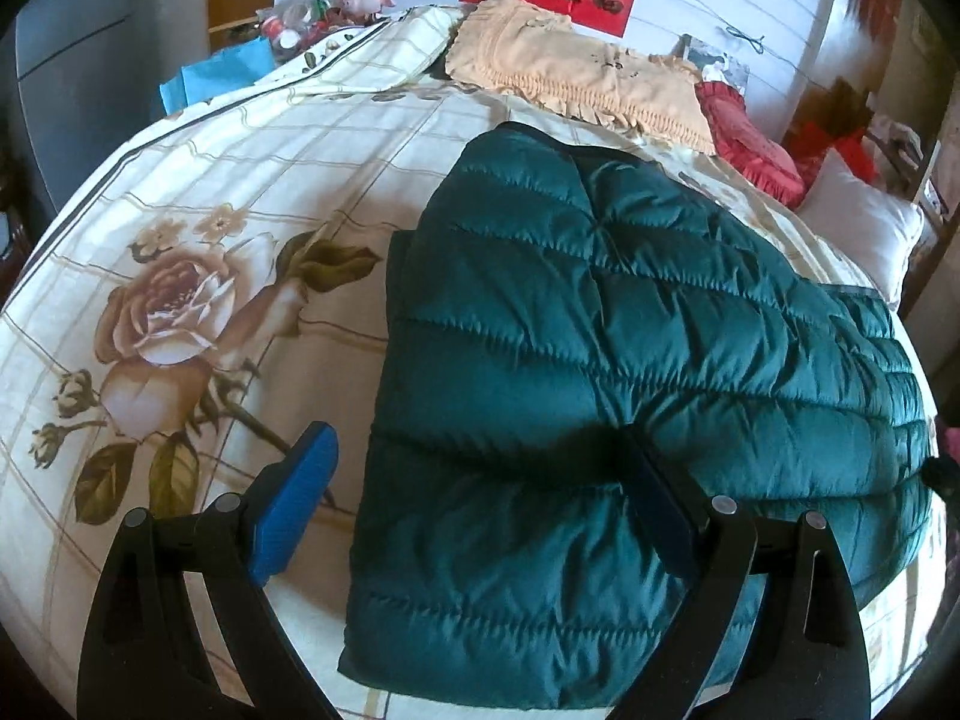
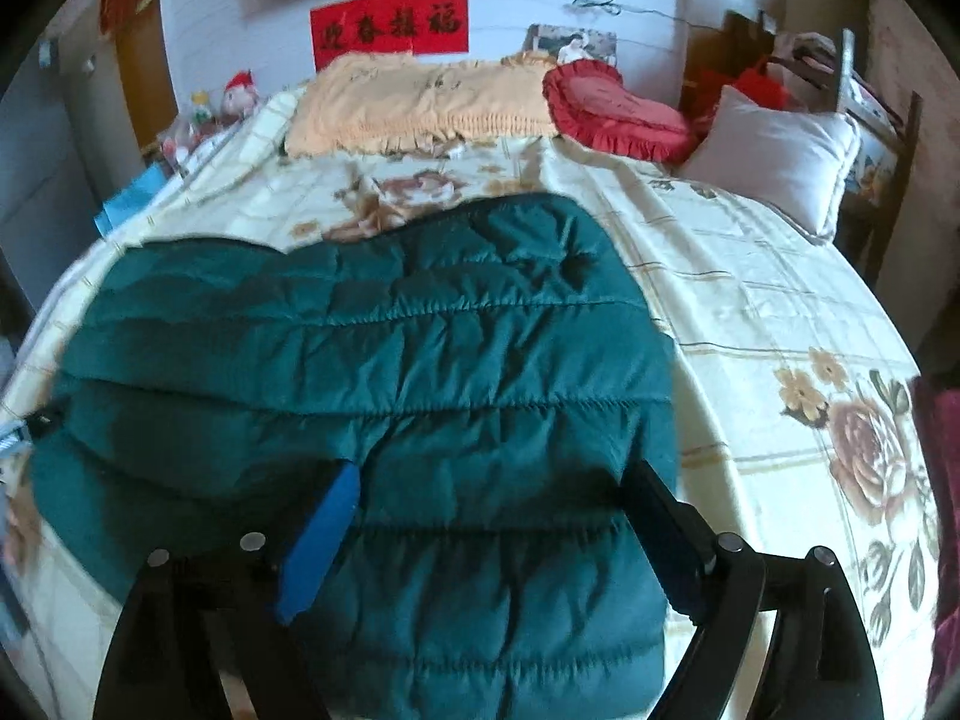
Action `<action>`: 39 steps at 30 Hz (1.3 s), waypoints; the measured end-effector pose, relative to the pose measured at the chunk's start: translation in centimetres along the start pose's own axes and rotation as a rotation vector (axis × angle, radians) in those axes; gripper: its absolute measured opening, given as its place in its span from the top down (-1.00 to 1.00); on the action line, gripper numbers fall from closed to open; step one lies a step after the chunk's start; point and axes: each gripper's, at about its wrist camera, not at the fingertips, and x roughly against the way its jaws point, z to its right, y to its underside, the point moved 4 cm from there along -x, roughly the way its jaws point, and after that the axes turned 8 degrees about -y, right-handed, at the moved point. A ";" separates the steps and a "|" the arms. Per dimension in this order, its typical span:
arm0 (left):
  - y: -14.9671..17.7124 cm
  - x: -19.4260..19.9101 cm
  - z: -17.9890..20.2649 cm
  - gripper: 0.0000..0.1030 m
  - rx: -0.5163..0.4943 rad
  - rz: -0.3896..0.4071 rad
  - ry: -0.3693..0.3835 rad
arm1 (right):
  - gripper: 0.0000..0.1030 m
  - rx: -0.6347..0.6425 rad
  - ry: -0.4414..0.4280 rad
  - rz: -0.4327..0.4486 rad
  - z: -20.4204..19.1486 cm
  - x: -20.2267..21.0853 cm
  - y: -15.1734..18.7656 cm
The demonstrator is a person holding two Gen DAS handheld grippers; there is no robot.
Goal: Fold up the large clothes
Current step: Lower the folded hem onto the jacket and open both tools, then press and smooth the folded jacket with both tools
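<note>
the green quilted jacket [image 1: 630,360] lies on the bed [image 1: 252,138], already folded into a thick rectangular bundle, so the folding looks nearly done; perhaps one more fold or some squaring up is left. the left tongs [image 1: 474,504] are spread wide over the bundle's near left edge, holding nothing. the right tongs [image 2: 498,510] are also wide open above the near part of the jacket, empty. the bedspread is cream with big printed roses. at the head are a peach pillow cover [image 2: 420,102], a red heart cushion [image 2: 612,108] and a white pillow [image 2: 780,150], with a red banner [image 2: 390,27] on the wall.
</note>
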 end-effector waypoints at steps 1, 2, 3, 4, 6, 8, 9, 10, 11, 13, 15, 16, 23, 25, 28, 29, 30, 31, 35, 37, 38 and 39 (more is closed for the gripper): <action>0.2 0.1 0.0 -0.81 0.000 0.001 0.002 | -0.70 -0.011 -0.022 0.005 0.0 0.7 0.4; 0.4 0.1 0.0 -0.81 0.002 0.003 0.004 | -0.70 -0.016 -0.033 0.008 -0.1 1.1 0.6; 0.5 0.1 0.0 -0.81 0.003 0.003 0.006 | -0.70 -0.017 -0.038 0.009 -0.1 1.5 1.1; 0.6 0.0 0.0 -0.81 0.004 0.003 0.007 | -0.70 -0.012 -0.037 0.006 -0.3 1.5 1.4; 0.8 0.0 0.0 -0.81 0.013 0.005 0.009 | -0.70 0.009 -0.013 -0.022 -0.4 0.7 2.2; 1.0 0.0 0.0 -0.81 0.026 0.001 0.016 | -0.74 0.015 0.020 -0.074 -0.2 -1.2 3.1; 1.1 0.0 0.0 -0.81 0.031 -0.003 0.020 | -0.76 0.009 0.025 -0.083 0.0 -1.9 3.3; 1.1 0.1 -0.1 -0.81 0.033 -0.007 0.022 | -0.82 0.005 0.029 -0.076 0.0 -2.1 3.4; 1.2 0.2 -0.1 -0.81 0.033 -0.012 0.026 | -0.83 0.003 0.029 -0.068 0.1 -1.9 3.3; 1.3 0.5 -0.2 -0.81 0.027 -0.016 0.031 | -0.83 -0.005 0.022 -0.061 0.0 -1.3 3.1; 1.4 1.0 -0.4 -0.81 0.022 -0.010 0.033 | -0.83 -0.017 0.000 -0.040 0.0 -0.1 3.0; 1.4 1.3 -0.5 -0.81 0.022 -0.006 0.038 | -0.83 -0.018 -0.006 -0.031 0.2 0.4 3.0; 2.1 2.3 -1.0 -0.81 0.028 -0.008 0.104 | -0.97 -0.070 -0.053 0.006 1.8 2.1 2.4; 2.3 2.3 -1.3 -0.81 0.040 -0.012 0.114 | -0.98 -0.105 -0.071 0.001 2.6 1.7 2.3; 2.3 1.7 -1.7 -0.81 0.063 -0.038 0.153 | -0.98 -0.168 -0.120 -0.008 3.7 1.0 2.2; 2.3 1.5 -1.7 -0.81 0.069 -0.048 0.166 | -0.99 -0.181 -0.132 -0.010 3.8 0.8 2.2; 2.3 1.2 -1.8 -0.81 0.078 -0.059 0.183 | -0.99 -0.189 -0.138 -0.016 4.0 0.5 2.2; 2.3 0.9 -1.9 -0.81 0.091 -0.072 0.202 | -0.99 -0.193 -0.136 -0.022 4.1 0.2 2.2; 2.3 -0.2 -2.2 -0.81 0.136 -0.114 0.262 | -0.99 -0.208 -0.134 -0.035 4.6 -0.9 2.1; 2.4 -1.0 -2.2 -0.81 0.160 -0.151 0.291 | -0.99 -0.213 -0.157 -0.044 4.6 -1.7 1.9; 2.4 -1.3 -2.2 -0.81 0.176 -0.167 0.309 | -0.99 -0.210 -0.169 -0.050 4.5 -2.1 1.7; 2.4 -1.5 -2.2 -0.82 0.185 -0.174 0.318 | -0.99 -0.208 -0.175 -0.055 4.4 -2.6 1.5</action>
